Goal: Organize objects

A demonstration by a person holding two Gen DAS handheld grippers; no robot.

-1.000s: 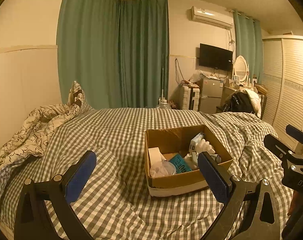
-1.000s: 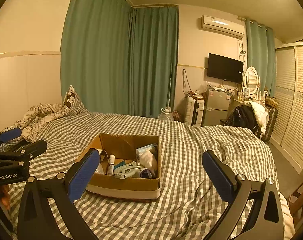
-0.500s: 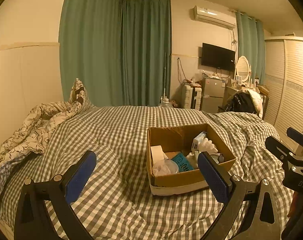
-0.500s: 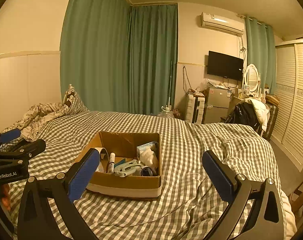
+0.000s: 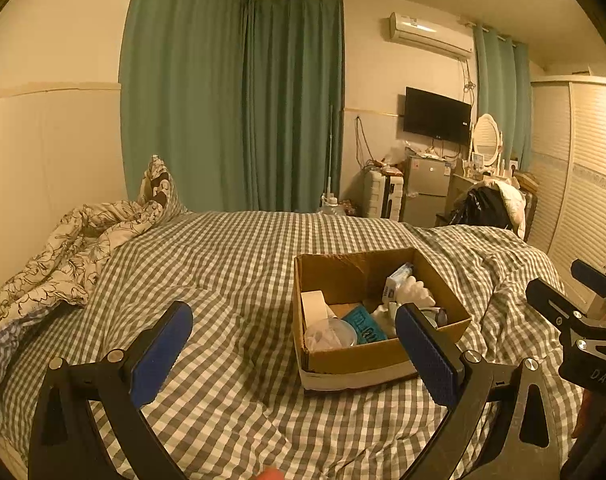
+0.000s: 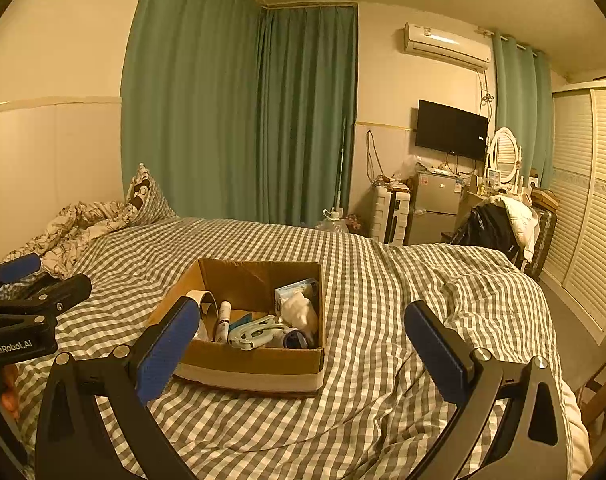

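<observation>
An open cardboard box (image 5: 351, 360) (image 6: 255, 360) sits on a grey checked bed (image 5: 223, 280) (image 6: 383, 300). It holds small items: a white roll (image 5: 315, 306), a teal packet (image 5: 363, 332), a white crumpled item (image 5: 413, 294) (image 6: 301, 310), a small bottle (image 6: 223, 320) and a pale plastic tool (image 6: 255, 332). My left gripper (image 5: 295, 352) hovers open, near side of the box and to its left, nothing between its blue pads. My right gripper (image 6: 303, 344) is open too, in front of the box's right corner, holding nothing. Each gripper shows at the edge of the other's view.
A crumpled floral duvet and pillow (image 5: 83, 248) lie at the bed's left. Green curtains (image 5: 231, 112) hang behind. A small fridge (image 6: 435, 204), a wall television (image 6: 451, 130), a chair piled with clothes (image 6: 499, 224) and a slatted wardrobe (image 6: 587, 200) stand on the right.
Both cameras have drifted slightly; the box sits a little lower in each view. Both grippers stay open and nothing in the box has moved.
</observation>
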